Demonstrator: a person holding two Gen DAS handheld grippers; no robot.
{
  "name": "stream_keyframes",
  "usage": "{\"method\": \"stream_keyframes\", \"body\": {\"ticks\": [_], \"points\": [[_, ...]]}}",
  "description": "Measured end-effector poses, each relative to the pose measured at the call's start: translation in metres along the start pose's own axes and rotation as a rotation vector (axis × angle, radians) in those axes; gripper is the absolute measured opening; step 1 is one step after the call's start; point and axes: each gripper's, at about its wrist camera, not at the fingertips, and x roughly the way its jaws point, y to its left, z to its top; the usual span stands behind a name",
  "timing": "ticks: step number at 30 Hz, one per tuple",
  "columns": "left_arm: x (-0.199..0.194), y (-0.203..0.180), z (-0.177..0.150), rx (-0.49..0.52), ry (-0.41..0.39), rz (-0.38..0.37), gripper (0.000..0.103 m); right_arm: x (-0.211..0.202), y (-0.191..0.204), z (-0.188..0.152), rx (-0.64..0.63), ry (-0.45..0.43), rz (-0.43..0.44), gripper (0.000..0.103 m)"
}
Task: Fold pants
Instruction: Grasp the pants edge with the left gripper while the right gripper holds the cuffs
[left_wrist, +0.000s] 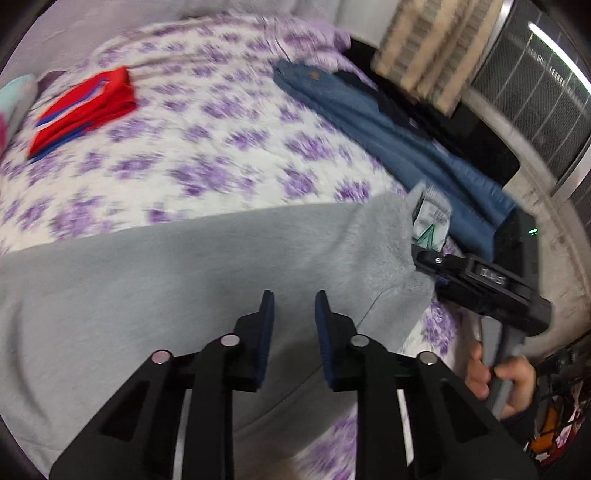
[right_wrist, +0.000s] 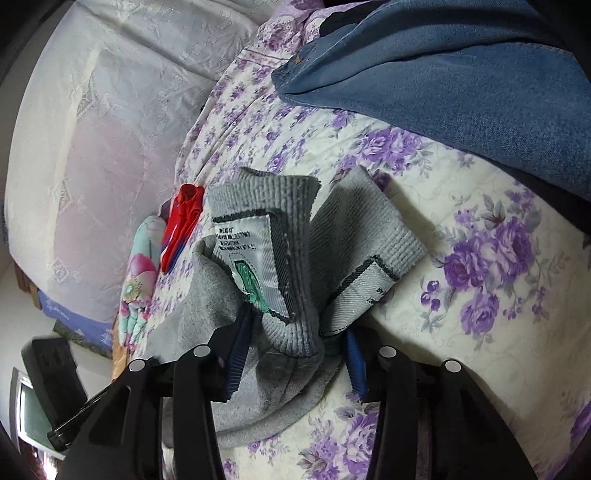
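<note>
Grey sweatpants (left_wrist: 177, 273) lie across the purple-flowered bedspread (left_wrist: 207, 122). My left gripper (left_wrist: 294, 301) hovers over the grey cloth with its jaws apart and nothing between them. My right gripper (right_wrist: 295, 328) is closed around the bunched waistband of the grey pants (right_wrist: 291, 295), whose white label (right_wrist: 255, 258) faces the camera. The right gripper also shows in the left wrist view (left_wrist: 480, 280), at the pants' right end, with a hand on its handle.
Blue jeans (left_wrist: 388, 136) (right_wrist: 461, 85) lie along the bed's right side. A folded red garment (left_wrist: 85, 110) (right_wrist: 181, 225) lies at the far left. A pastel pillow (right_wrist: 140, 280) sits beyond it. A grilled appliance (left_wrist: 535, 96) stands off the bed.
</note>
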Motion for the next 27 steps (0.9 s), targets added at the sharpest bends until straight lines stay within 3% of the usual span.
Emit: {"method": "stream_keyframes", "body": {"ticks": [3, 7, 10, 15, 21, 23, 25, 27], "points": [[0.046, -0.009, -0.002, -0.02, 0.111, 0.038, 0.011, 0.001, -0.001, 0.002, -0.008, 0.013, 0.018, 0.048], [0.052, -0.021, -0.009, 0.017, 0.07, 0.099, 0.009, 0.001, -0.002, 0.004, -0.003, 0.022, 0.04, 0.05], [0.048, -0.021, -0.011, 0.005, 0.067, 0.101, 0.008, 0.001, -0.005, 0.006, 0.013, 0.027, 0.065, 0.051], [0.05, -0.03, -0.014, 0.04, 0.051, 0.139, 0.008, -0.003, -0.004, 0.004, -0.003, -0.007, 0.076, 0.044], [0.045, -0.017, -0.013, -0.011, 0.053, 0.061, 0.008, -0.017, 0.021, 0.0, -0.053, -0.053, 0.053, 0.039], [0.033, -0.009, -0.018, -0.055, 0.059, -0.009, 0.008, -0.023, 0.033, -0.001, -0.087, -0.071, 0.03, 0.039], [0.02, -0.004, -0.026, -0.073, 0.057, -0.075, 0.008, -0.031, 0.052, -0.004, -0.147, -0.097, -0.008, 0.039], [0.02, -0.004, -0.032, -0.067, 0.065, -0.075, 0.008, -0.037, 0.078, -0.009, -0.221, -0.125, -0.022, 0.038]]}}
